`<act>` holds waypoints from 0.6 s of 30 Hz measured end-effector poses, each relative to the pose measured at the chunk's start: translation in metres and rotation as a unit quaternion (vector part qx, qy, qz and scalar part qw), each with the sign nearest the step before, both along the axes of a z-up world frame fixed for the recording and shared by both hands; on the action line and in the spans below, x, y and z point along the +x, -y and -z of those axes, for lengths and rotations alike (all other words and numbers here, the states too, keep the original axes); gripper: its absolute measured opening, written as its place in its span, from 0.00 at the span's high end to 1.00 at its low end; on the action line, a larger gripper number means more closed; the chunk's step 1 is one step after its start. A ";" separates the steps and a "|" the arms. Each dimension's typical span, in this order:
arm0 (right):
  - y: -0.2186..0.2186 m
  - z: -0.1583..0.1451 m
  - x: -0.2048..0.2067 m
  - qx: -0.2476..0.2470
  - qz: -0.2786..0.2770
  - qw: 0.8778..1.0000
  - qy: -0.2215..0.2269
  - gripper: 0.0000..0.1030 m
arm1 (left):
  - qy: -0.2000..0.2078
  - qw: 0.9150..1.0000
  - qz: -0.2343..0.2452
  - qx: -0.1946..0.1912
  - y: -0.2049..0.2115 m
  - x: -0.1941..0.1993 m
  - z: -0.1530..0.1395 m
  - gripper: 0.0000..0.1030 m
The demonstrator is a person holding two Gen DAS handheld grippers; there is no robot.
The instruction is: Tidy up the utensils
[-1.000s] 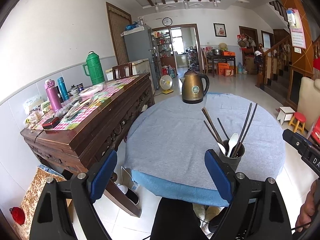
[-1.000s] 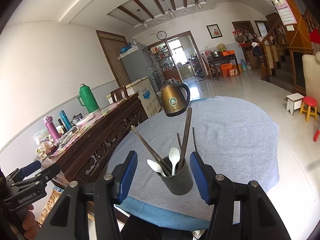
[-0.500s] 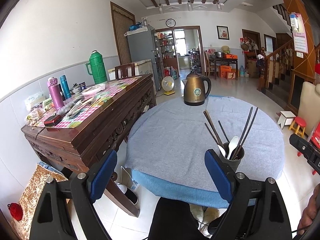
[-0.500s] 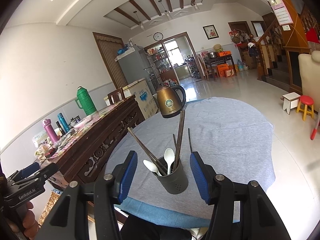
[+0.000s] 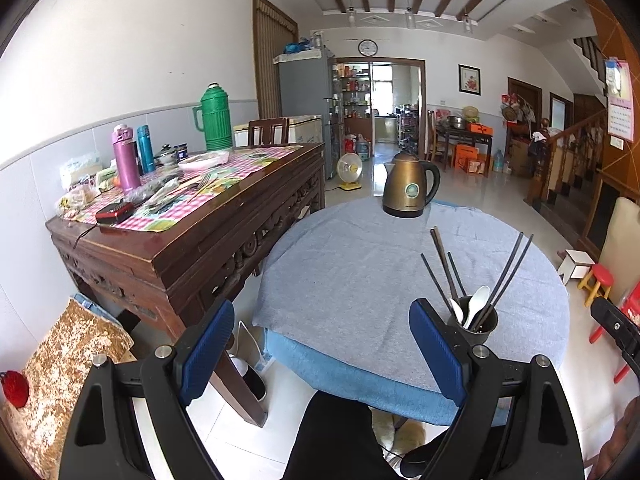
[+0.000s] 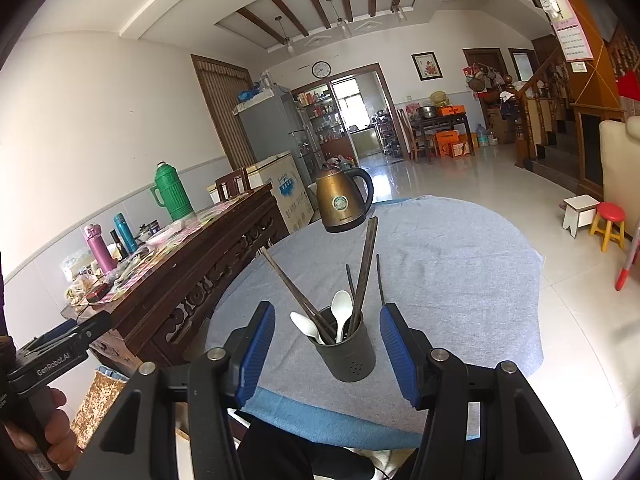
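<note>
A dark grey utensil holder (image 6: 349,355) stands near the front edge of the round table with a blue-grey cloth (image 6: 448,264). It holds several dark chopsticks (image 6: 366,268) and two white spoons (image 6: 342,310). My right gripper (image 6: 327,354) is open and empty, held back from the table, with the holder seen between its blue pads. My left gripper (image 5: 322,356) is open and empty, lower and to the left of the holder (image 5: 476,322), in front of the table edge (image 5: 360,376).
A bronze kettle (image 5: 408,186) stands at the far side of the table. A dark wooden sideboard (image 5: 192,236) with flasks and clutter stands to the left. Stools (image 6: 608,224) and stairs are on the right. The person's legs (image 5: 332,440) are below.
Both grippers have drawn back and away from the table a little, so the holder looks smaller. Both stay open and empty.
</note>
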State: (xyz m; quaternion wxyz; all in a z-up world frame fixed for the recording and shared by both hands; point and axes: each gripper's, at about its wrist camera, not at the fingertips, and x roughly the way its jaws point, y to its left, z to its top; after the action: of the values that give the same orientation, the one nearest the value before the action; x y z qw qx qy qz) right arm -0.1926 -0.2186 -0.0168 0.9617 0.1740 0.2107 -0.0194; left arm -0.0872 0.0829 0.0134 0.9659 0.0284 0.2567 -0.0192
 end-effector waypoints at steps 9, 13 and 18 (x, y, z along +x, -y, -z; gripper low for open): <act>-0.003 0.002 0.001 0.009 0.000 1.000 0.005 0.43 | 0.033 0.999 -0.004 0.015 -0.003 -0.008 -0.002 0.13; -0.004 0.003 0.001 0.010 -0.001 1.000 0.004 0.43 | 0.050 0.999 0.003 0.017 -0.002 -0.015 -0.006 0.13; -0.011 0.004 0.004 0.004 -0.005 1.000 0.004 0.43 | 0.072 0.997 0.015 0.034 0.003 -0.025 -0.008 0.13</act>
State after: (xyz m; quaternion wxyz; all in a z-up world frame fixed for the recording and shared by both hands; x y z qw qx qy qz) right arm -0.1891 -0.2081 -0.0209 0.9619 0.1773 0.2076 -0.0131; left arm -0.1124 0.0798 0.0214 0.9800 0.0660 0.1862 -0.0228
